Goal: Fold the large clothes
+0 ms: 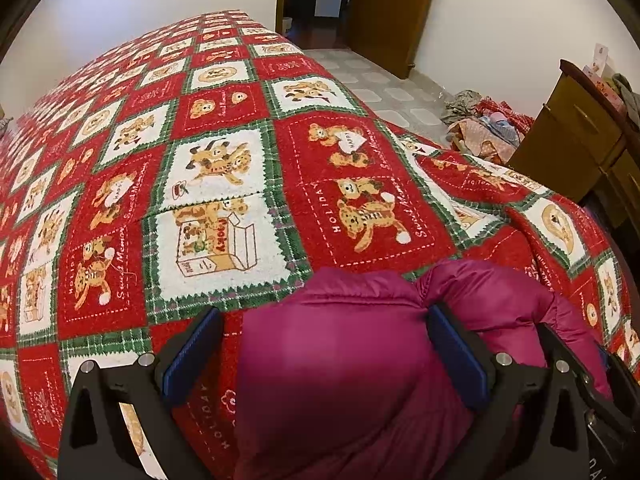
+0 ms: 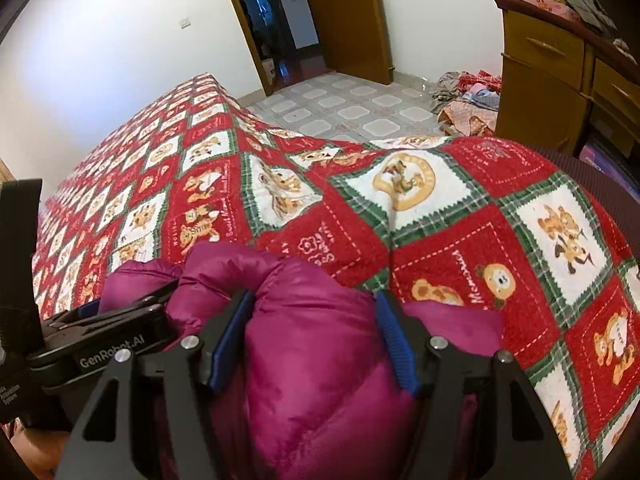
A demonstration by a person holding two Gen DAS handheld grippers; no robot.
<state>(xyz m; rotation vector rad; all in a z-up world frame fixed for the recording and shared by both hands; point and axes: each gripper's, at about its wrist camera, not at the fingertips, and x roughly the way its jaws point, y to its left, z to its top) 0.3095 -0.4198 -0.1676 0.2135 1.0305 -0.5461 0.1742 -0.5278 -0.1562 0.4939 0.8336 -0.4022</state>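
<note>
right, here we are at the near edge of the bed, both grippers pointing down over a magenta puffer jacket (image 1: 360, 380) that lies bunched on the red, green and white teddy-bear blanket (image 1: 224, 152).

left gripper (image 1: 324, 344) first: its jaws stand wide. the blue pad of the left finger (image 1: 192, 352) sits over bare blanket, clear of the fabric, while the right finger's pad (image 1: 456, 348) presses into a fold of the jacket. so the padded cloth fills most of the gap but is not pinched from both sides.

over to the right gripper (image 2: 316, 340): its jaws sit at a middling width, and a fat bulge of the jacket (image 2: 312, 360) swells up between the two blue pads. both pads touch the quilted fabric and dent it at the sides, so this one has the jacket clamped. more magenta cloth spills out to the right of that finger and lies flat on the blanket.

from the right wrist view the left gripper's black body (image 2: 108, 344) shows just to the left, very near, with white lettering on its side and its fingertips buried in the same heap of jacket.

beyond the bed, a pale tiled floor (image 2: 352, 108) runs to an open wooden door (image 2: 344, 16) with a dark room behind. a wooden dresser (image 2: 560, 76) stands at the right with oddments on top, and a pile of clothes (image 2: 468, 96) lies on the floor beside it.
</note>
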